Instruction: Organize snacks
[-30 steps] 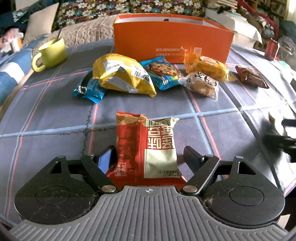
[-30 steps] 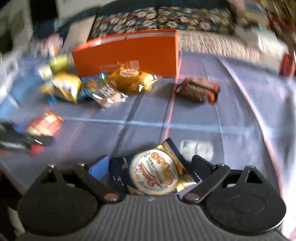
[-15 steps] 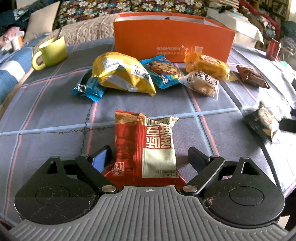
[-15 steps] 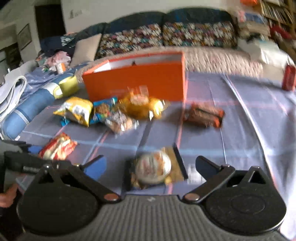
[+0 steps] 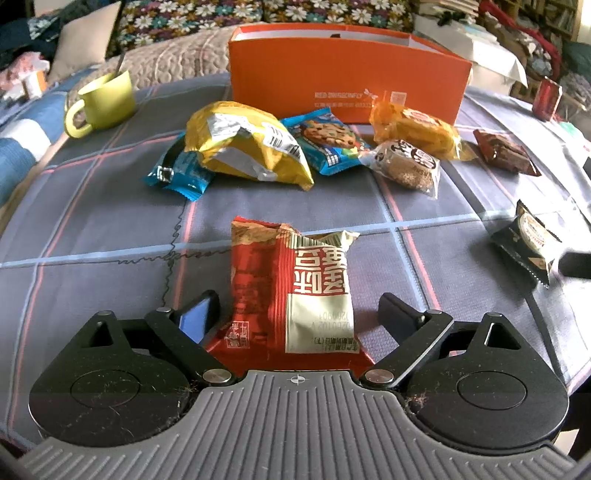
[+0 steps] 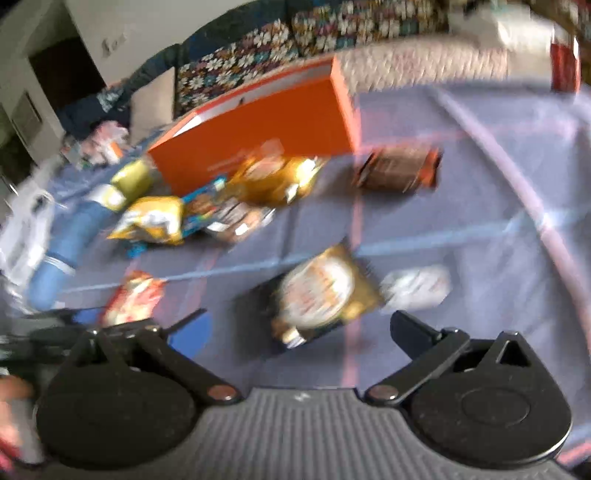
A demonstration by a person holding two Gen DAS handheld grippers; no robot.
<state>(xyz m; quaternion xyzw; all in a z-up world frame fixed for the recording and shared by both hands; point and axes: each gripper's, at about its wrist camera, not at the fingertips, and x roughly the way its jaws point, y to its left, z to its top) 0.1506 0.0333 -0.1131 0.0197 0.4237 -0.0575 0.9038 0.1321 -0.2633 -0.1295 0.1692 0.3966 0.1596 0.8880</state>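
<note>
Both snacks have just been let go. The left gripper (image 5: pixel 297 314) is opening its fingers around the red packet (image 5: pixel 291 288) lying on the counter (image 5: pixel 92 229); the right gripper (image 6: pixel 295 332), fingers wide, has released the dark biscuit packet (image 6: pixel 317 291). Neither is in the orange box (image 5: pixel 347 88).

The box (image 5: pixel 347 86) is plain orange, and the cloth (image 5: pixel 92 221) under the snacks is grey-blue with a grid of pink and pale blue lines. Nearest lies a red and cream packet (image 5: pixel 291 284), beyond it a yellow bag (image 5: pixel 247 147), a blue cookie packet (image 5: pixel 325 142) and a lime-green mug (image 5: pixel 103 101). The cushions (image 5: pixel 192 13) behind are dark with a daisy print.
</note>
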